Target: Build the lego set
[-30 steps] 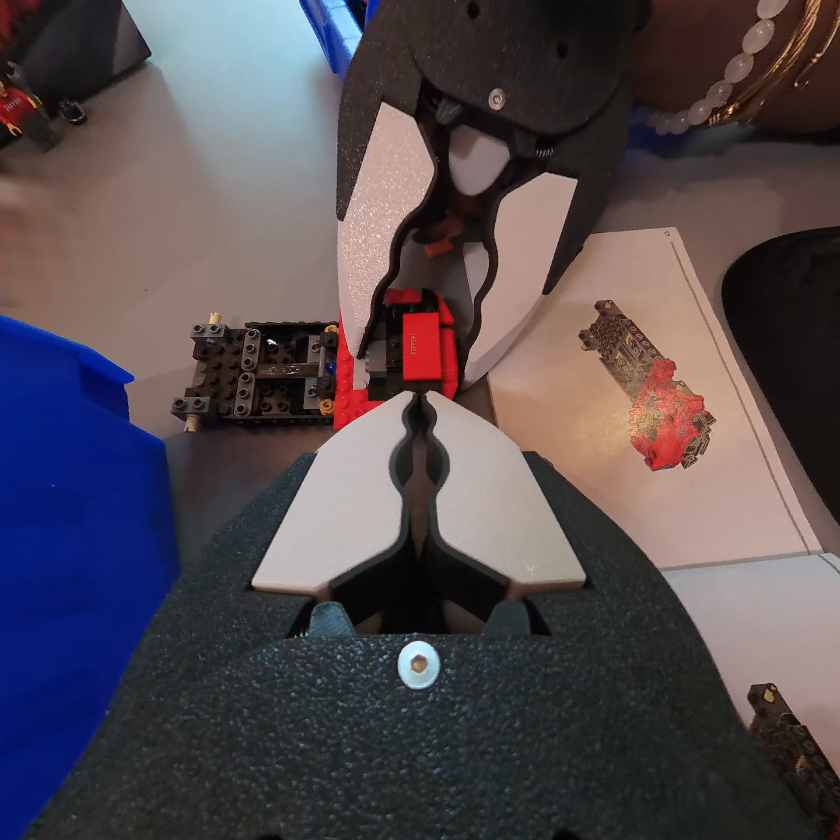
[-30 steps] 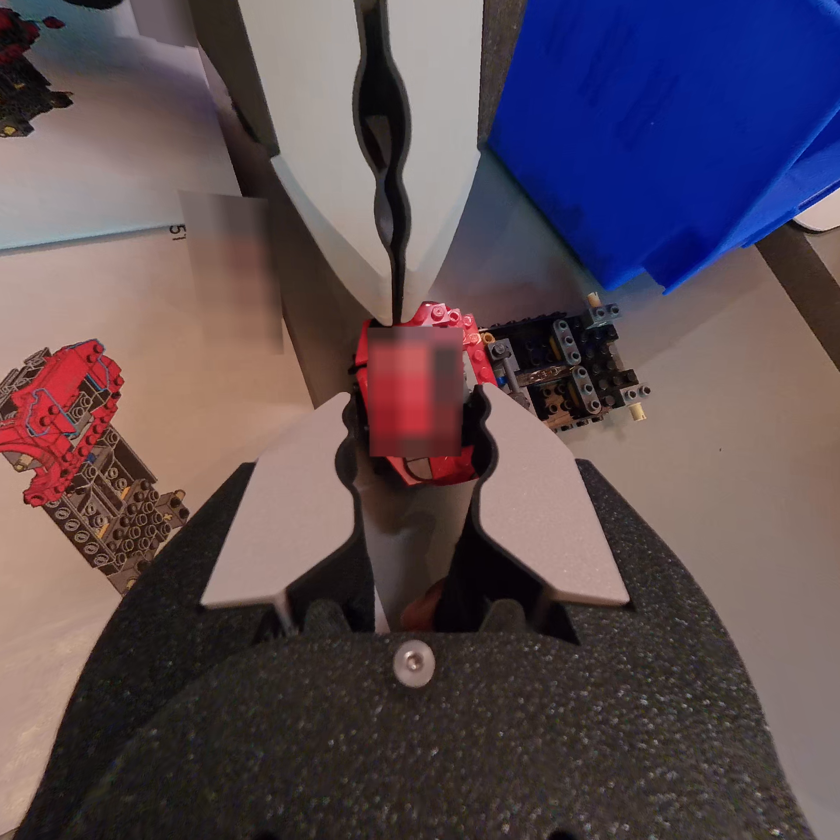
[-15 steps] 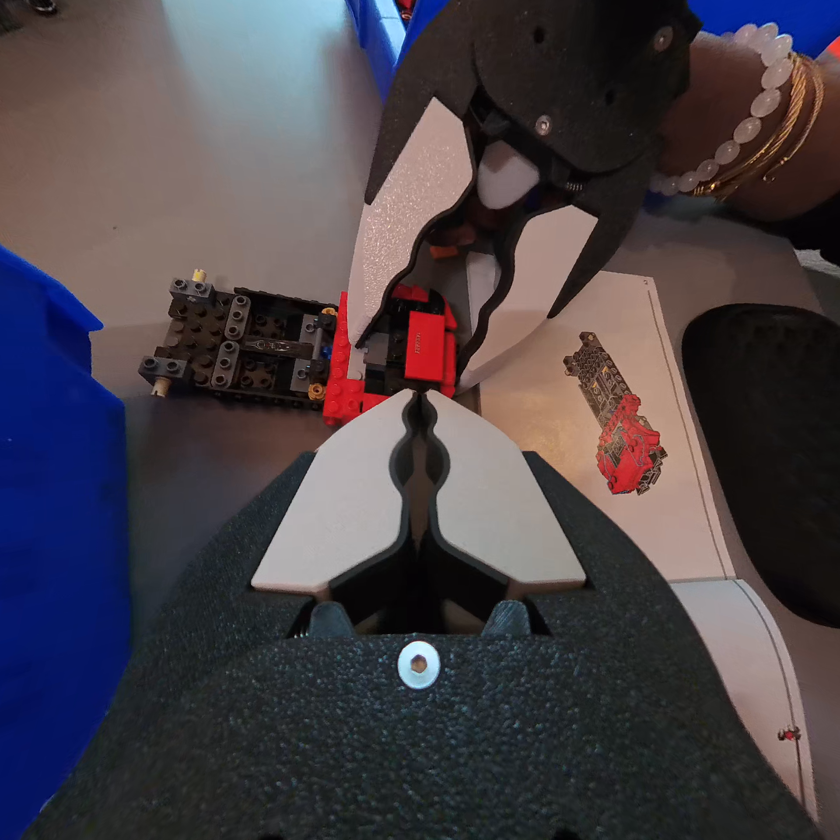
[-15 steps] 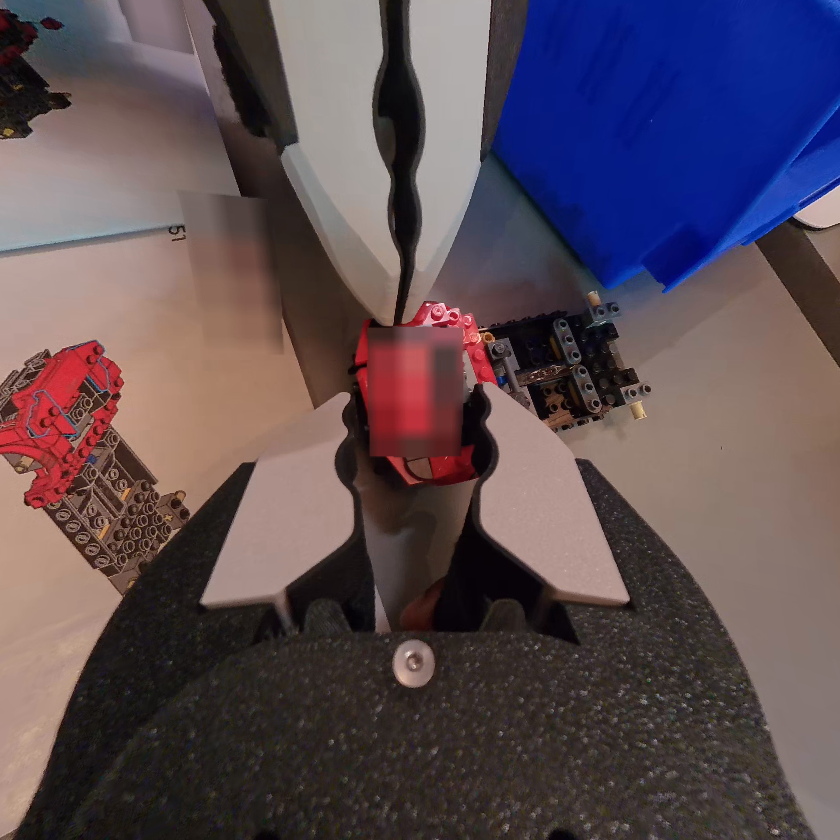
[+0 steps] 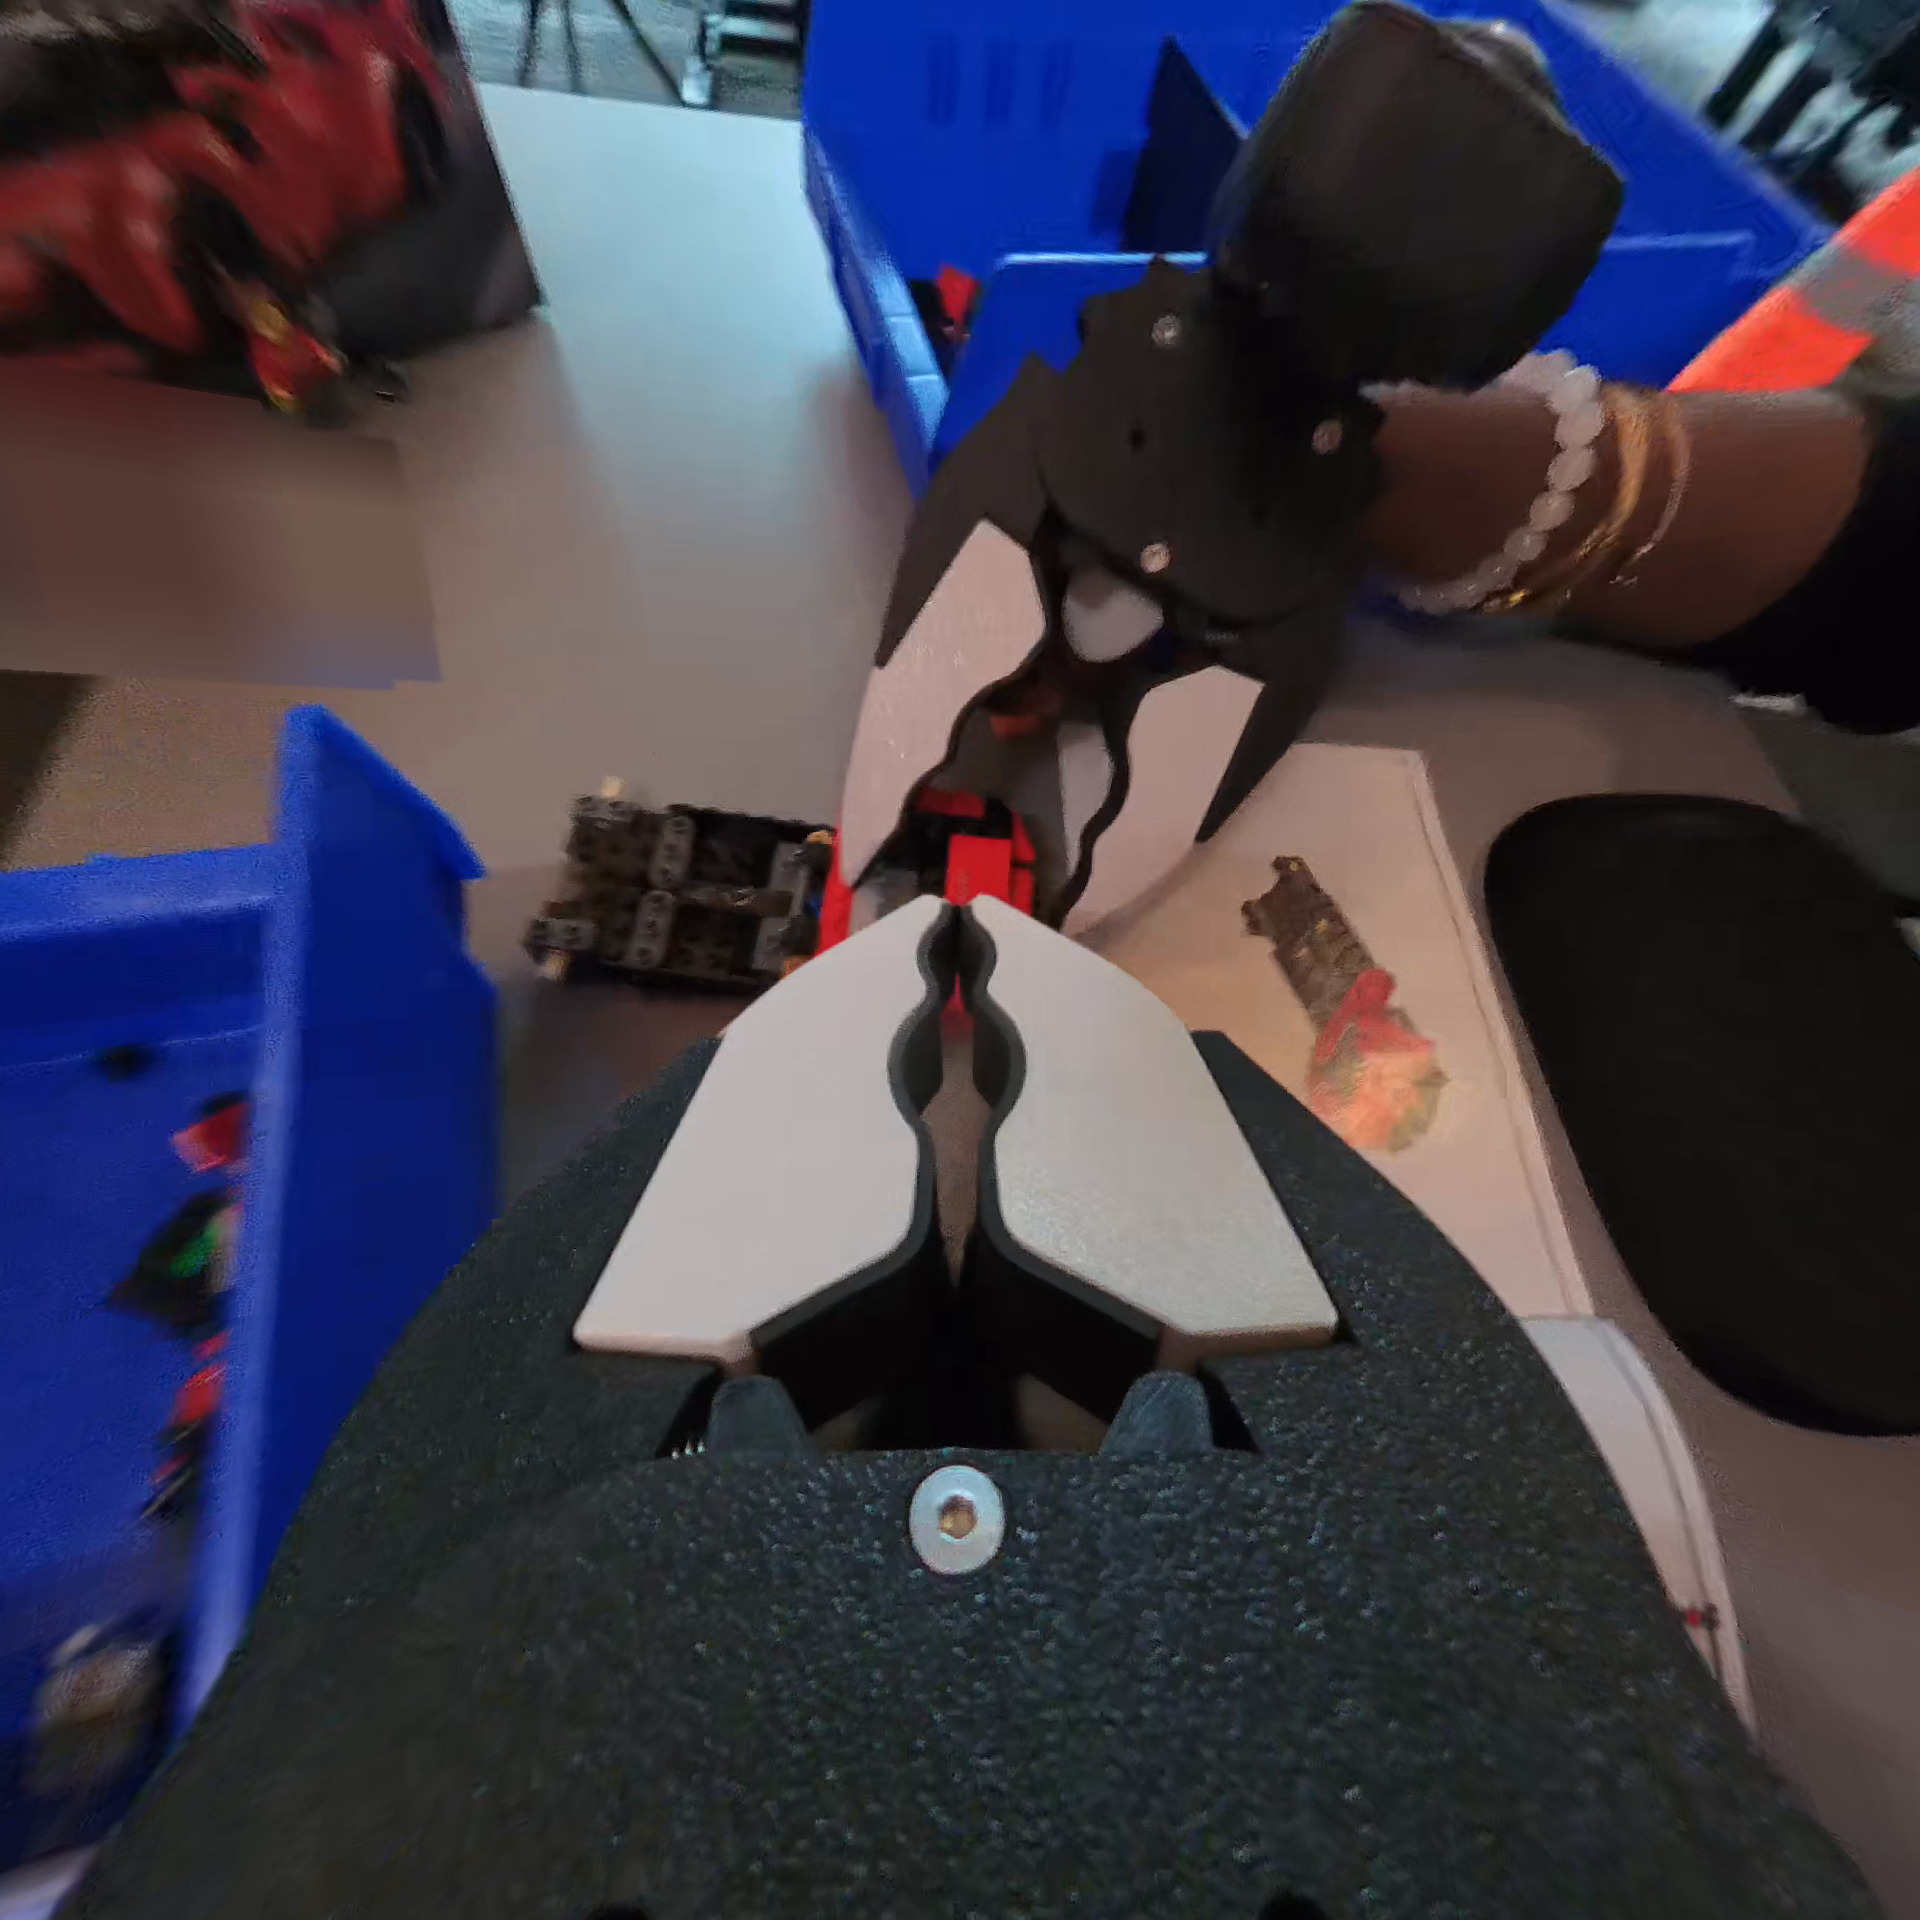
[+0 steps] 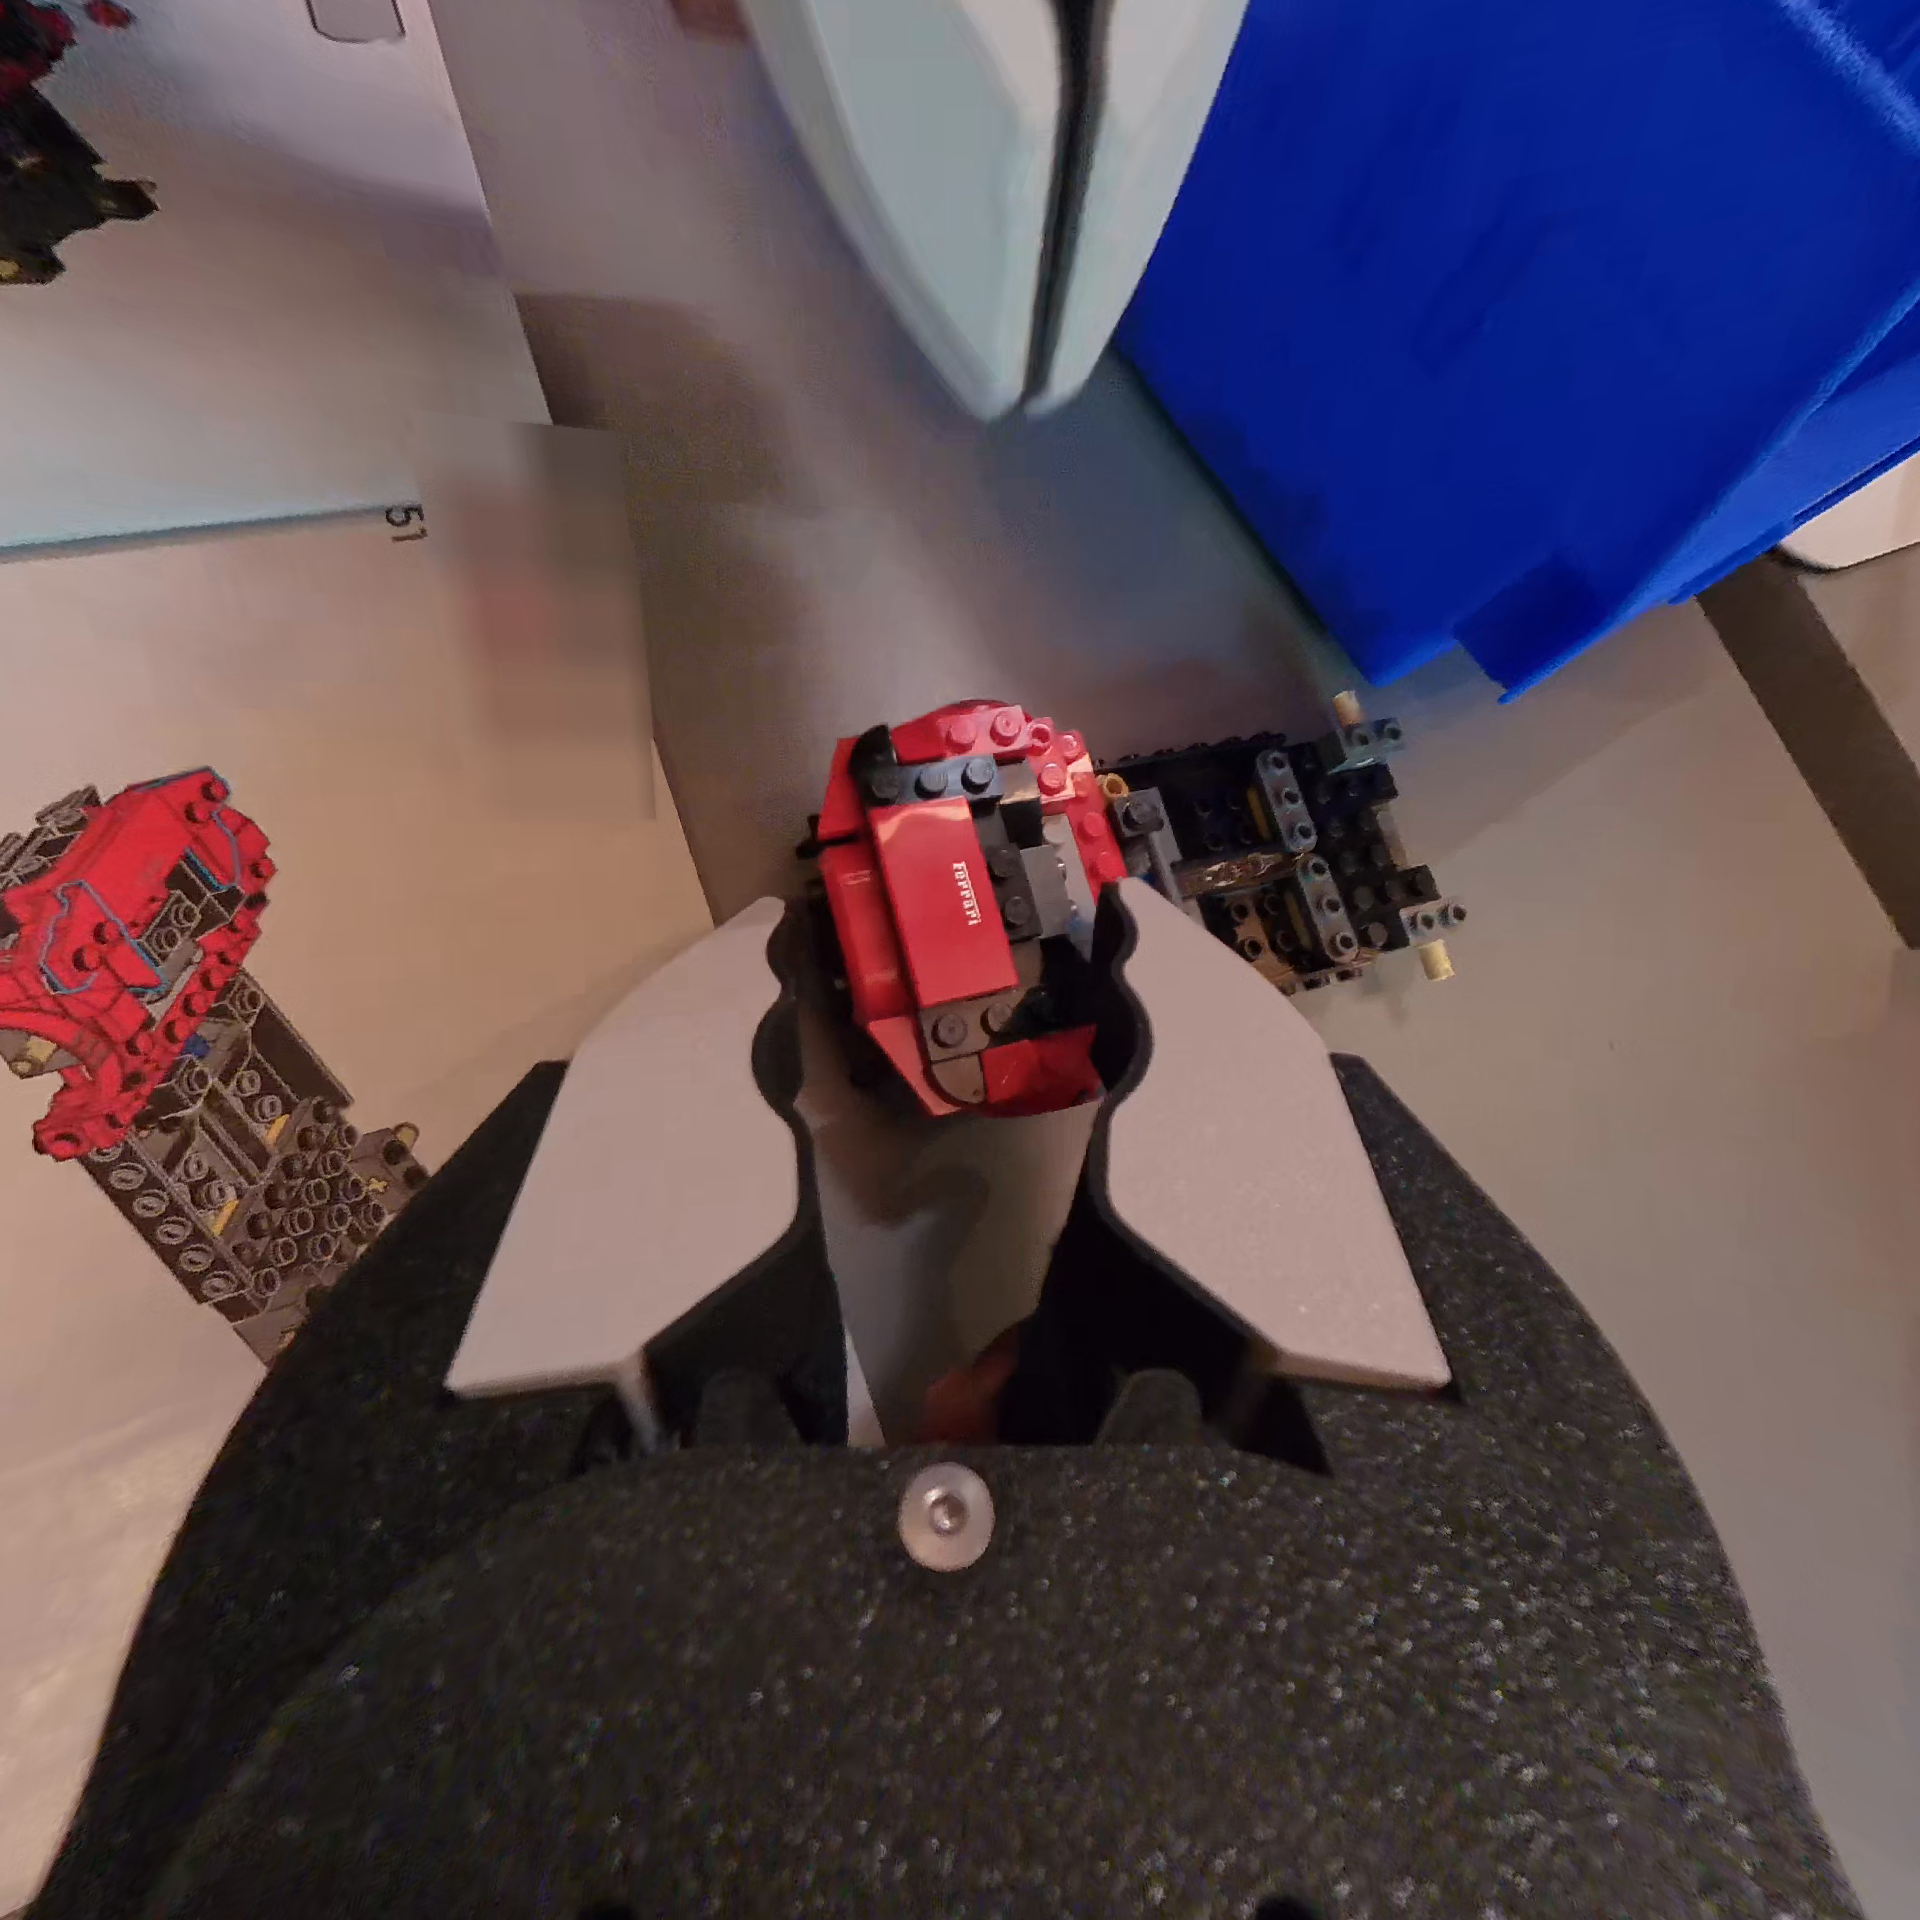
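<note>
Above table, left gripper [image 5: 954, 914] closed, backed off; right gripper [image 6: 951, 997] clamps lego car [image 6: 961, 914].

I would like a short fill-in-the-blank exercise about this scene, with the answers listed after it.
1. The right tongs are closed around the ___ end of the partly built red-and-black brick car.
2. The left tongs are ___, with nothing between them.
3. The printed paper instruction booklet lies on the grey ___.
4. The plastic parts bin beside the car is ___.

Answers: red; shut; table; blue
</note>
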`<state>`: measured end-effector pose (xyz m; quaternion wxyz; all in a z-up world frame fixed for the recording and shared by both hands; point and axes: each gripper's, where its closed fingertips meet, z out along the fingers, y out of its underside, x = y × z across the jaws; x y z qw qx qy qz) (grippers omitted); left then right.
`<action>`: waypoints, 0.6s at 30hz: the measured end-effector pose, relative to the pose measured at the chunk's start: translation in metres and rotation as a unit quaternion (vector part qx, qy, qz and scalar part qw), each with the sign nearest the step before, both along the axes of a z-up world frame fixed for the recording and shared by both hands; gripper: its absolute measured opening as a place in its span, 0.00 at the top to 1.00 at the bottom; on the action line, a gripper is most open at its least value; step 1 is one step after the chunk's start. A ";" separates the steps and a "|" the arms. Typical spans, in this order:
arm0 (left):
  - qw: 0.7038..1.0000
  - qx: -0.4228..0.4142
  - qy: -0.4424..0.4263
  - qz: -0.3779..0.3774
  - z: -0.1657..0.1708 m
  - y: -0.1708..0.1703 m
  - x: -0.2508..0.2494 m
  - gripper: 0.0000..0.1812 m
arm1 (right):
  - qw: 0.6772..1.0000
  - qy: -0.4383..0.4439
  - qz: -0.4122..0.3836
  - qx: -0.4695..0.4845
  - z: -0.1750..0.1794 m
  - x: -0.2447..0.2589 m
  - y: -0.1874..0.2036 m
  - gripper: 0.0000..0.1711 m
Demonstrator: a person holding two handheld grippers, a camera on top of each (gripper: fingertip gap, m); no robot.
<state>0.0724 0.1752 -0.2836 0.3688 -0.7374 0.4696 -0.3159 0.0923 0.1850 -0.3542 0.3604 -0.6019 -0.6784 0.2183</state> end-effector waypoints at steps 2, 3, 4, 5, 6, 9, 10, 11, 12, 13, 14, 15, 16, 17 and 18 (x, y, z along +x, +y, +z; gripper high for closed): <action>0.999 0.018 0.038 0.013 -0.002 0.001 -0.011 1.00 | 1.000 0.006 0.000 0.001 0.004 0.000 0.000 0.70; 0.998 0.014 0.054 0.014 -0.010 -0.001 -0.013 1.00 | 1.000 0.005 0.000 0.001 0.004 0.000 0.001 0.71; 0.998 0.010 0.067 0.018 -0.020 -0.001 -0.013 1.00 | 1.000 0.005 0.000 0.001 0.004 0.001 0.000 0.71; 0.997 0.009 0.078 0.025 -0.031 0.000 -0.014 1.00 | 1.000 0.006 0.000 0.000 0.004 0.000 0.000 0.71; 0.996 0.012 0.084 0.035 -0.039 0.003 -0.014 1.00 | 1.000 0.007 -0.001 0.000 0.004 0.000 0.000 0.71; 0.993 0.027 0.096 0.061 -0.048 0.010 -0.017 1.00 | 1.000 0.023 0.002 -0.015 0.011 -0.001 -0.003 0.70; 0.992 0.035 0.097 0.068 -0.044 0.012 -0.020 1.00 | 0.999 0.027 0.001 -0.022 0.013 0.000 -0.004 0.70; 0.992 0.047 0.093 0.077 -0.036 0.015 -0.023 1.00 | 0.999 0.023 -0.002 -0.027 0.013 0.002 -0.003 0.70; 0.991 0.060 0.088 0.086 -0.027 0.016 -0.026 1.00 | 0.999 0.013 -0.006 -0.028 0.010 0.004 -0.001 0.70; 0.989 0.075 0.083 0.098 -0.016 0.018 -0.029 1.00 | 1.000 0.004 -0.008 -0.026 0.006 0.005 0.000 0.70; 0.986 0.093 0.078 0.111 -0.003 0.018 -0.033 1.00 | 1.000 -0.003 -0.009 -0.021 0.002 0.005 0.001 0.72; 0.984 0.110 0.068 0.119 0.011 0.015 -0.035 1.00 | 1.000 -0.006 -0.006 -0.013 0.000 0.004 0.000 0.73; 0.983 0.128 0.056 0.123 0.026 0.010 -0.035 1.00 | 1.000 -0.009 -0.005 -0.005 -0.001 0.004 0.000 0.73; 0.980 0.147 0.043 0.124 0.043 0.003 -0.035 1.00 | 1.000 -0.015 -0.004 -0.001 -0.001 0.004 -0.001 0.74; 0.977 0.168 0.032 0.126 0.059 -0.006 -0.036 1.00 | 1.000 -0.020 -0.003 -0.001 -0.001 0.005 -0.001 0.74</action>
